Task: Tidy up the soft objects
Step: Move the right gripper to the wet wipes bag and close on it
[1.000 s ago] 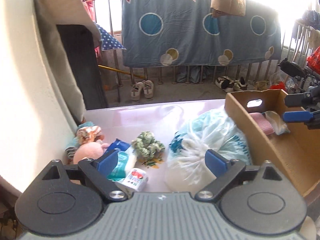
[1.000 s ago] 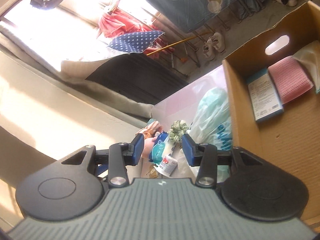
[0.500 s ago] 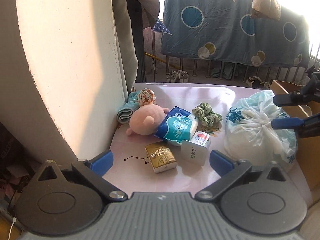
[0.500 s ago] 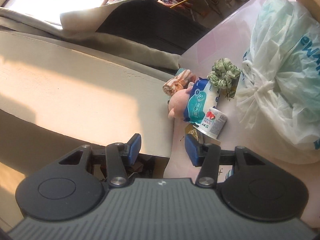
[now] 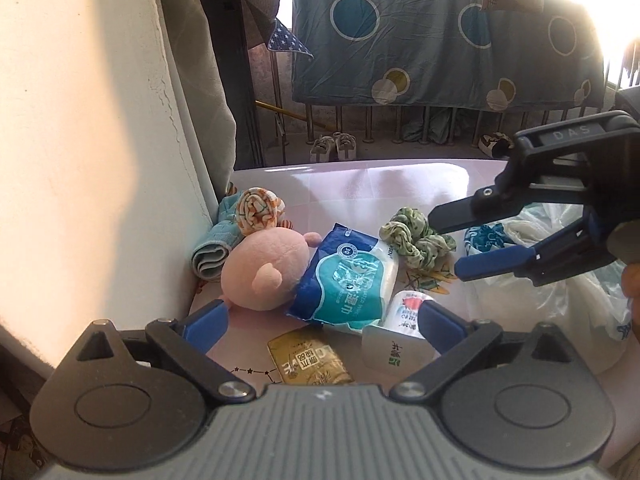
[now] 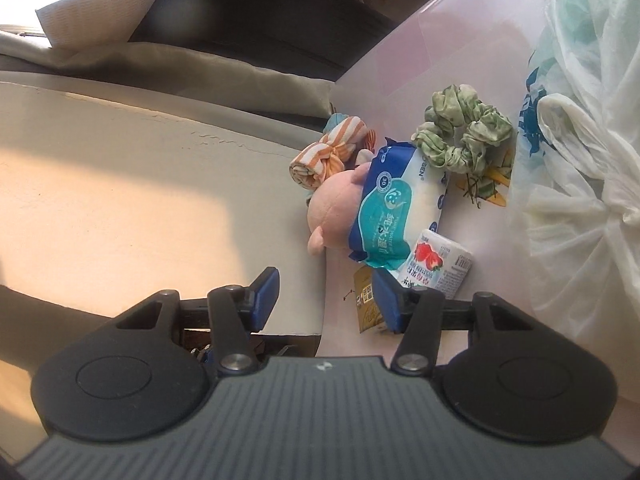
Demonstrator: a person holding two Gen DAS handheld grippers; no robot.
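On the pink table (image 5: 360,184) lie a pink plush toy (image 5: 264,272), a blue wet-wipes pack (image 5: 344,280), a green scrunchie (image 5: 416,240), a rolled striped cloth (image 5: 258,210) on a folded teal towel (image 5: 210,254), a strawberry milk carton (image 5: 404,314) and a gold packet (image 5: 308,362). My left gripper (image 5: 320,324) is open and empty, low in front of the pile. My right gripper (image 5: 448,242) is open and empty, hovering beside the scrunchie. In the right wrist view the plush (image 6: 336,208), wipes (image 6: 392,208) and scrunchie (image 6: 464,136) lie ahead of the right gripper (image 6: 324,300).
A tied white and teal plastic bag (image 5: 560,292) fills the table's right side and also shows in the right wrist view (image 6: 580,160). A cream wall (image 5: 100,140) borders the table on the left. A blue sheet (image 5: 440,32) hangs on railings behind.
Both grippers have swung left from the cardboard box toward the pile and come closer. The right gripper now hovers over the scrunchie area. Both stay open.
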